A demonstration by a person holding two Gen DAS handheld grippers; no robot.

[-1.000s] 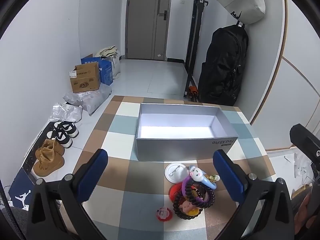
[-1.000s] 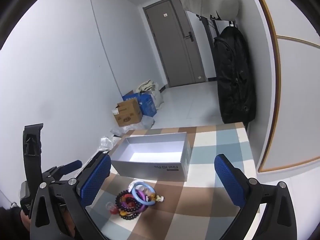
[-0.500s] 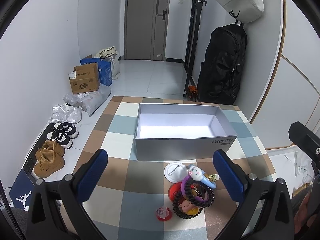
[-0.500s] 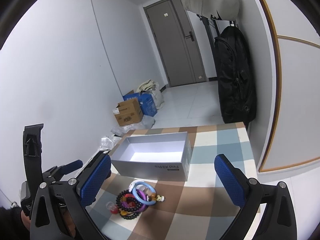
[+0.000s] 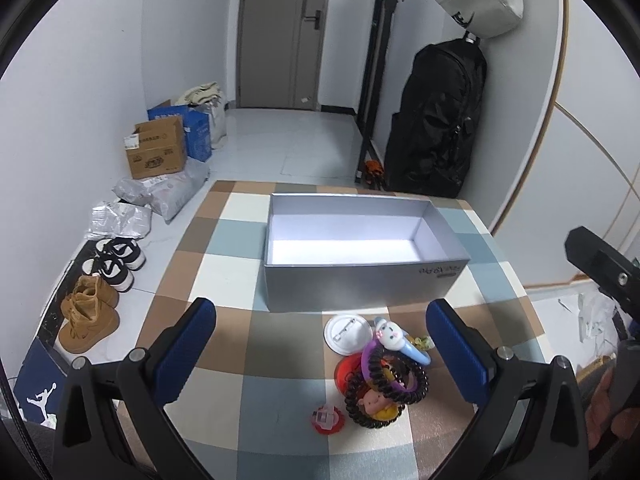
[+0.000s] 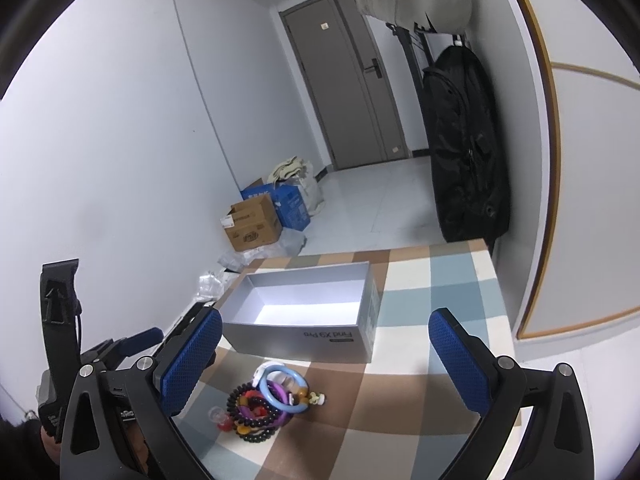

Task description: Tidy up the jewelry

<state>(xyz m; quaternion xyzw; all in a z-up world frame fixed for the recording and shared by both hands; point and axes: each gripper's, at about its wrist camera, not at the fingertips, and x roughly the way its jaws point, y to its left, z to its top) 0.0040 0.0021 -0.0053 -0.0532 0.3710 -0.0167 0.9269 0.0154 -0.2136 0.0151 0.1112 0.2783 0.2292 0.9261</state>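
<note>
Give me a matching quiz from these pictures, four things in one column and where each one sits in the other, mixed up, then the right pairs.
Things:
1. grey box
2. white round badge
3. small red piece
4. black backpack

Places:
A. hanging by the wall beyond the table
B. on the table, nearest the camera, left of the pile
C. open and empty, behind the pile
D. just in front of the box, at the pile's far edge

Pairs: 1-C, 2-D, 3-B, 4-A
</note>
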